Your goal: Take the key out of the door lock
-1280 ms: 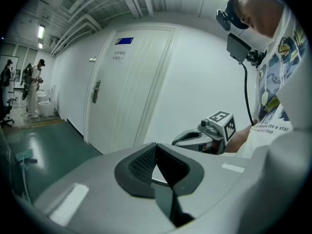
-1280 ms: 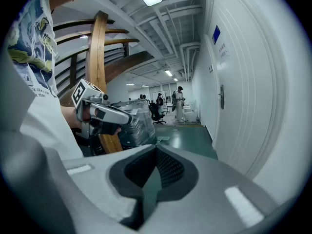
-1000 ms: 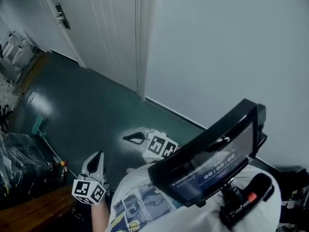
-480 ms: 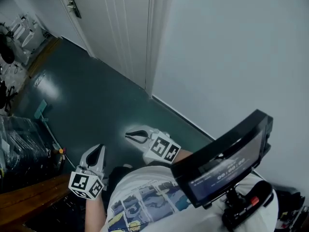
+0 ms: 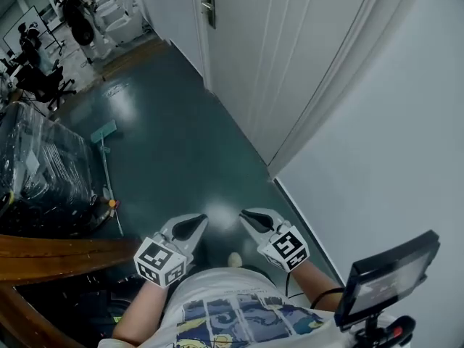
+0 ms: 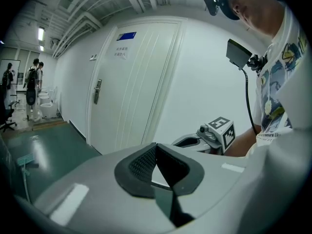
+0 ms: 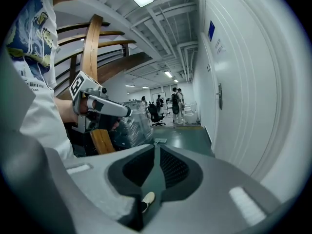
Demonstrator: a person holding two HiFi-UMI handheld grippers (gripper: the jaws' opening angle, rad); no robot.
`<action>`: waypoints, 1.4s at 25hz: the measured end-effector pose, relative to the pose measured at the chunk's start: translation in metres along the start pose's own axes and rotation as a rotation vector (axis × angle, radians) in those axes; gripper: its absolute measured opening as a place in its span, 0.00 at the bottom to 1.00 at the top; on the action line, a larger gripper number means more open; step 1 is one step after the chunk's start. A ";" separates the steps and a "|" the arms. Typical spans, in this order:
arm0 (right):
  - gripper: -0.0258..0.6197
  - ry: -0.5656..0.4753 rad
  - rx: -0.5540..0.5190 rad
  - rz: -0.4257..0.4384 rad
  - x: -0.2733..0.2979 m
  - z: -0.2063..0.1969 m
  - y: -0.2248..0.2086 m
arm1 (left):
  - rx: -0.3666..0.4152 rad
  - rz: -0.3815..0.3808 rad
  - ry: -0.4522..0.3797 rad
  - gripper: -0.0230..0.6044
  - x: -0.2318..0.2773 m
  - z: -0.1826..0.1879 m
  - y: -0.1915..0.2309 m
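Observation:
The white door (image 5: 290,56) stands closed along the right of a green-floored corridor. Its dark lock plate with a handle (image 5: 209,4) is far ahead at the top of the head view; no key can be made out at this distance. The same lock plate (image 6: 97,90) shows in the left gripper view, and the lock plate (image 7: 220,96) in the right gripper view. My left gripper (image 5: 199,220) and right gripper (image 5: 246,214) are held side by side low in front of my body, pointing toward the door. Both are shut with nothing between the pads, far from the lock.
A plastic-wrapped stack (image 5: 36,172) and a curved wooden rail (image 5: 51,249) line the left side. A long-handled floor tool (image 5: 106,158) lies on the green floor (image 5: 181,136). People and office chairs (image 5: 69,9) are at the corridor's far end. A plain white wall (image 5: 391,158) runs on the right.
The head view has swung up along the corridor, so the door and its lock plate sit nearer the centre top. Both grippers have come together in front of the body, still shut.

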State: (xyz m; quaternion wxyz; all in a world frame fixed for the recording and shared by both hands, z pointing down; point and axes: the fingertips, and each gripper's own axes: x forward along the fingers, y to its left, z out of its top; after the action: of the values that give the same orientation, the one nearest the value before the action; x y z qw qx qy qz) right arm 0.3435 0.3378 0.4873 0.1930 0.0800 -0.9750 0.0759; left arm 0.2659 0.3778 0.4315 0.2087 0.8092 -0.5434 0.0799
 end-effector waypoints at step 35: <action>0.08 -0.035 -0.035 -0.067 0.284 0.201 -0.190 | -0.073 0.006 -0.079 0.05 0.073 0.139 0.374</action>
State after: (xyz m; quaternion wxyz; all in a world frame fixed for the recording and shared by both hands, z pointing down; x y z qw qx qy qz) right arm 0.0464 0.0809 0.4360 0.1799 0.1107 -0.9761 0.0511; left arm -0.0604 0.1364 0.4261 0.2162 0.8018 -0.5563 0.0289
